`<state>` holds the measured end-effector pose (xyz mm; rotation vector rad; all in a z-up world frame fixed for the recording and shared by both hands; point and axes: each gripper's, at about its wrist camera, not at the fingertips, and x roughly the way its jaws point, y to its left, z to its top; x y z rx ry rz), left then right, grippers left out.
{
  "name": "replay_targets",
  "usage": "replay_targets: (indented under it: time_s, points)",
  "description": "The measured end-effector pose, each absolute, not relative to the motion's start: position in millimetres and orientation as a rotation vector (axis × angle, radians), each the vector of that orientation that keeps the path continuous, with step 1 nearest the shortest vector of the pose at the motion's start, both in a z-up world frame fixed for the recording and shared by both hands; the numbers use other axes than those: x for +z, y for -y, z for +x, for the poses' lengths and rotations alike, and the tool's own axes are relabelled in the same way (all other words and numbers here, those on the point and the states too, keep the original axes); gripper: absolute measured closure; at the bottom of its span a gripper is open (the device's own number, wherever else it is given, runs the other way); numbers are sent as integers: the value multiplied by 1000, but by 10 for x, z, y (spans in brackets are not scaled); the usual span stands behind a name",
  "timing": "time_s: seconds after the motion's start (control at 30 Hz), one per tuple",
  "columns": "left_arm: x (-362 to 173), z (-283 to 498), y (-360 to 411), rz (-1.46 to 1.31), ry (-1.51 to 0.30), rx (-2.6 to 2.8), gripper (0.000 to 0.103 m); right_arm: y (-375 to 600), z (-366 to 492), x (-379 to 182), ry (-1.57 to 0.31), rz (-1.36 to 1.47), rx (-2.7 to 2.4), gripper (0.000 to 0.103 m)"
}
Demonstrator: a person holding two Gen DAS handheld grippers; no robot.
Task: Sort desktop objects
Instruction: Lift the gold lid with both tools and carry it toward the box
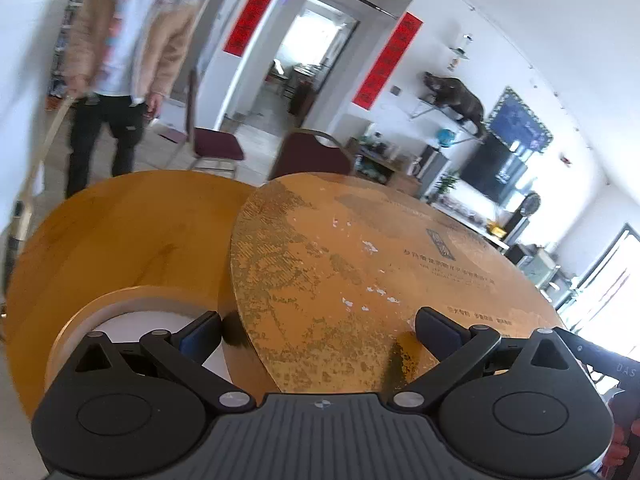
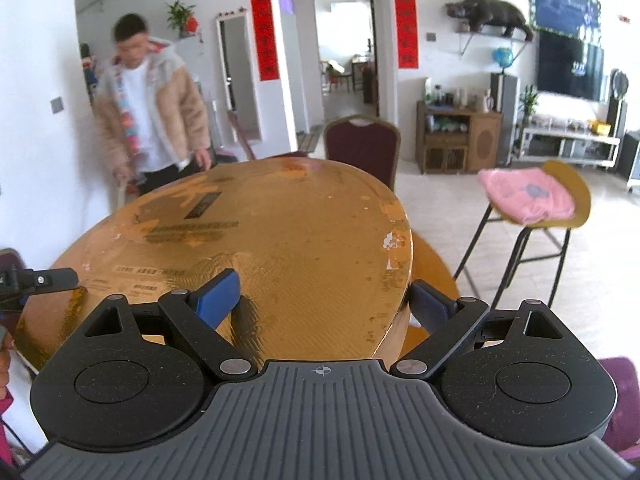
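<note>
Gold foil, scuffed and printed with dark lettering, covers the round raised disc [image 1: 360, 264] that fills both wrist views. It sits on a wider orange wooden worktop [image 1: 120, 232].

The only loose thing I can find is a pale ring [image 1: 116, 300], beige outside and white inside. It lies on the lower worktop just beside the disc's left edge, in the left wrist view. Being round, it has no long axis; its opening faces upward. My left tool [image 1: 318, 326] hides the near half, so I cannot tell what it is or whether the blue pad touches it.

My left tool stands wide with nothing clamped, the disc's near rim showing between its fingers. My right tool [image 2: 324, 288] is equally wide and empty. One of its fingers is over the foil; the other is just past the disc's right edge.

A person [image 2: 152, 112] in a tan jacket stands beyond the worktop, blurred, with the legs hidden in the right view.
</note>
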<state>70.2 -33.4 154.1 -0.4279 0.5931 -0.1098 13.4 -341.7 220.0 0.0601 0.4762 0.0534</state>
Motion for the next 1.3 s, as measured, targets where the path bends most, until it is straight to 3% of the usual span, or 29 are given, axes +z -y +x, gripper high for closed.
replay_targets:
  time_s: [0.6, 1.03, 1.3]
  points:
    - [916, 79, 75, -400, -680, 45, 2, 3007, 83, 883, -625, 164, 121, 10]
    - [640, 171, 77, -426, -698, -13, 2, 3000, 161, 920, -697, 118, 4, 10]
    - [381, 201, 156, -368, -785, 3, 2, 3001, 233, 598, -768, 138, -23, 10]
